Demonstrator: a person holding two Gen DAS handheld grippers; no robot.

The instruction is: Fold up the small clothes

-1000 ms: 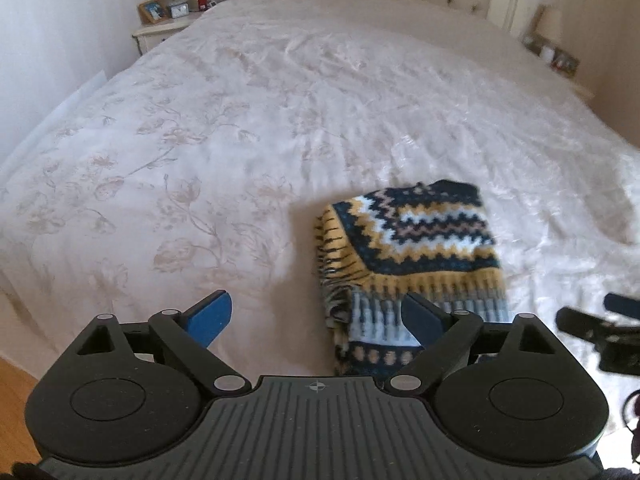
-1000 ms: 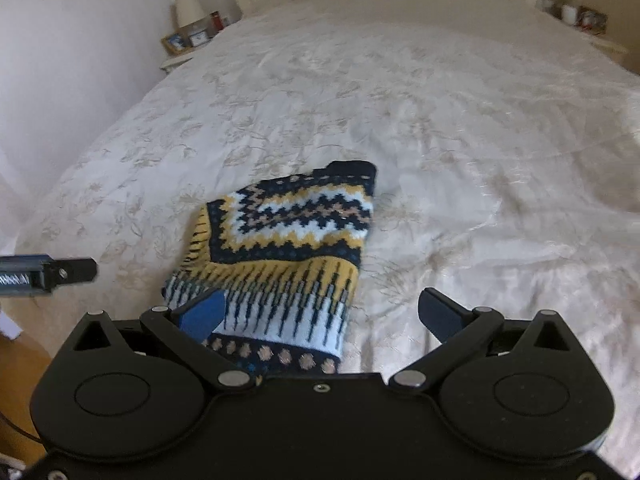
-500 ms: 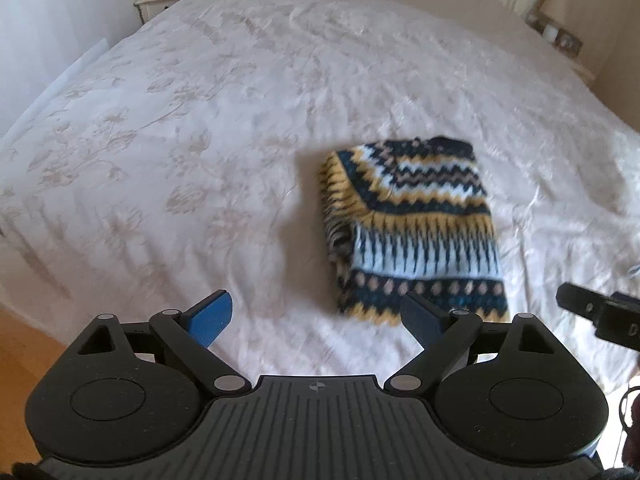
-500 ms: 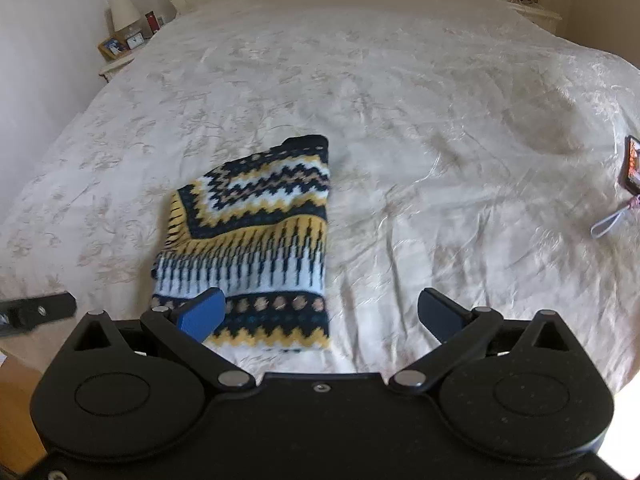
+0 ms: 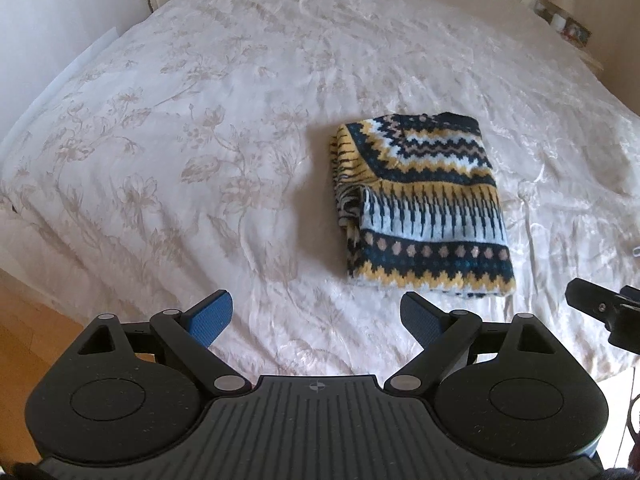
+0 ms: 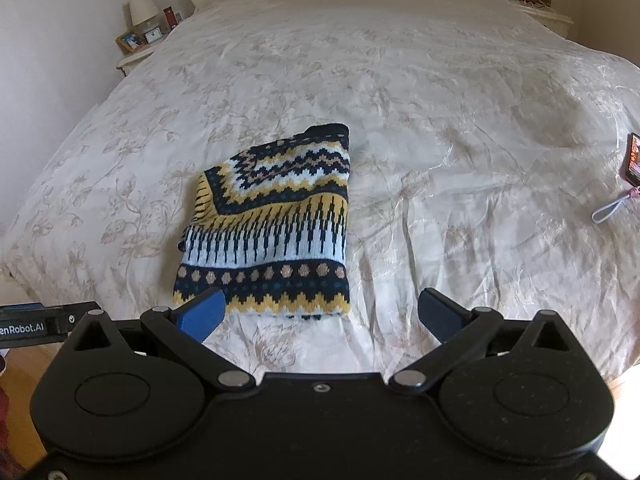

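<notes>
The folded patterned sweater (image 5: pixel 420 208) lies flat on my bed's floral cover (image 5: pixel 200 140). My left gripper (image 5: pixel 316 316) and right gripper (image 6: pixel 320 314) both gape wide, empty. Only my right view shows a phone (image 6: pixel 632 158).
</notes>
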